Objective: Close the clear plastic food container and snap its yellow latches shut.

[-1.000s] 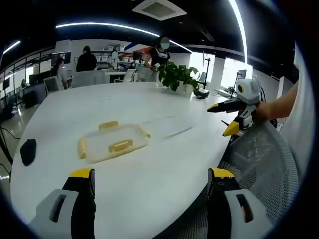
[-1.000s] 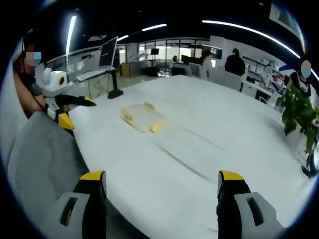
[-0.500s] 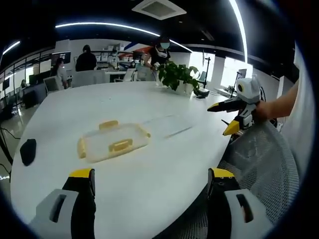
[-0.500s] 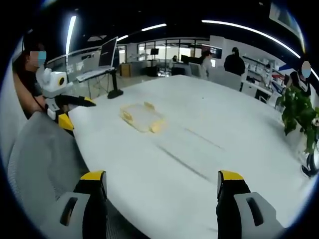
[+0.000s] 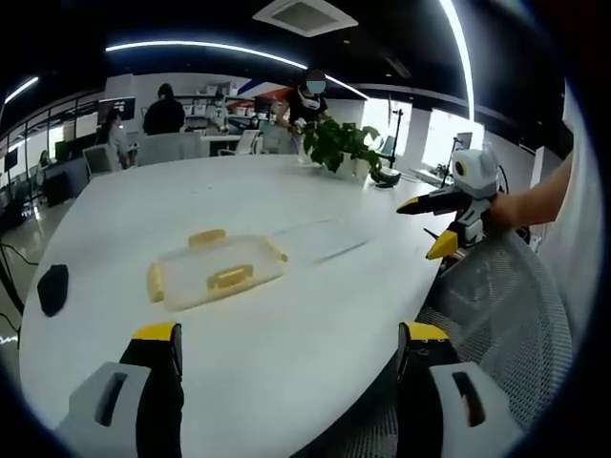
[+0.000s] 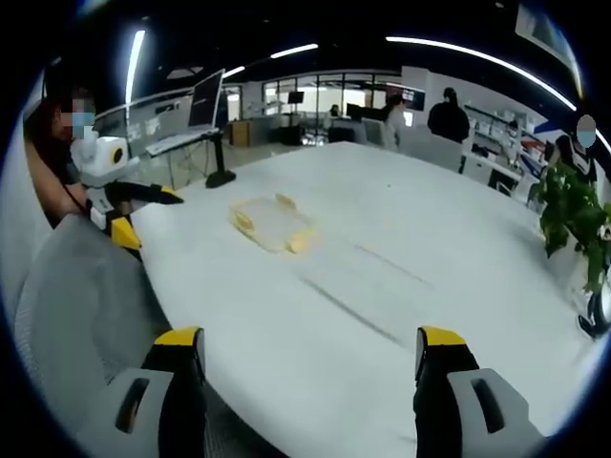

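Both tongs, left (image 5: 286, 345) and right (image 6: 307, 348), were released and well apart from the clear container (image 5: 216, 270) on the white bench (image 5: 315, 315). I judged its lid (image 5: 320, 239), lying beside, light, thin and slippery; I would grip its edge.

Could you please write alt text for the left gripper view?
A clear food container with yellow latches lies on a white table, untouched, beyond the open left hand-held gripper. The right hand-held gripper hovers open at the table's right edge.
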